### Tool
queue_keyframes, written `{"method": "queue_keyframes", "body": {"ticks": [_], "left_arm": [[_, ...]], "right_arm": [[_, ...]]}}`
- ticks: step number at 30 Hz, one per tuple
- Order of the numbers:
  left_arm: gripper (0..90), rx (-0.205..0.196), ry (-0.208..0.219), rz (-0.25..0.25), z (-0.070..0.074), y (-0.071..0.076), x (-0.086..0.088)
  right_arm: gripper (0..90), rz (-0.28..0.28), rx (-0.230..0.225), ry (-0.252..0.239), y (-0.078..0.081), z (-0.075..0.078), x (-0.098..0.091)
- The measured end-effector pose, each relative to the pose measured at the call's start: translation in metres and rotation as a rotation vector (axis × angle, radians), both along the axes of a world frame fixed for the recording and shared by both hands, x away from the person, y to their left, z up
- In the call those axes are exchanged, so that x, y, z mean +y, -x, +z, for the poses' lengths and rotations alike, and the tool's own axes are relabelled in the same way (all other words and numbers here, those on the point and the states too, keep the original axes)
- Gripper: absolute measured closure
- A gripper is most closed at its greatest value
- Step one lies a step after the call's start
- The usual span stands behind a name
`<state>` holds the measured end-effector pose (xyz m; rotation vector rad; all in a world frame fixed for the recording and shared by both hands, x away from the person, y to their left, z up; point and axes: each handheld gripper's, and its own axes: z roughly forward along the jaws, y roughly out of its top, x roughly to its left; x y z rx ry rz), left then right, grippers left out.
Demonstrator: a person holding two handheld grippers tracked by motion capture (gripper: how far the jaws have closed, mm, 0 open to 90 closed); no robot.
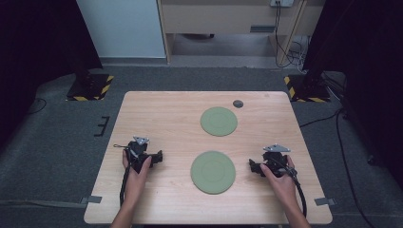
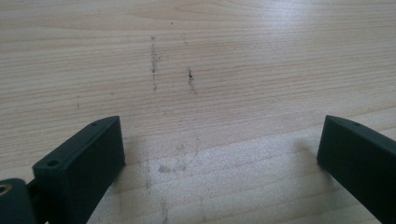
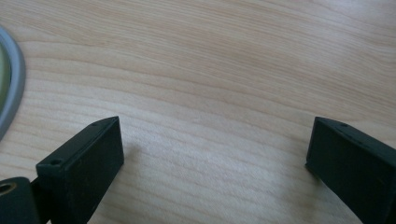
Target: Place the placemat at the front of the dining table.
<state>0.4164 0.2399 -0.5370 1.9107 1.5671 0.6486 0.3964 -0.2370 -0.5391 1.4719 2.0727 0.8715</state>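
step: pre-grasp — near plate (image 1: 213,172) lies between both grippers | left gripper (image 1: 159,156) and right gripper (image 1: 252,166) jaws wide apart, empty | far plate (image 1: 218,121) behind | next: likely close in on the rim

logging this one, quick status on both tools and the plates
Left tool open, empty, resting on table. Right tool open, empty. Near green plate between them, untouched; far green plate beyond. Nothing in the way.
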Motion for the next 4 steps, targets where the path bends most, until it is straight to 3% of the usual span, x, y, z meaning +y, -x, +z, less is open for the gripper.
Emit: {"method": "queue_keyframes", "body": {"ticks": [4], "left_arm": [[0.0, 0.0, 0.001, -0.001, 0.0, 0.0003, 0.0]], "right_arm": [[0.3, -0.039, 0.011, 0.002, 0.0022, -0.0004, -0.001]]}}
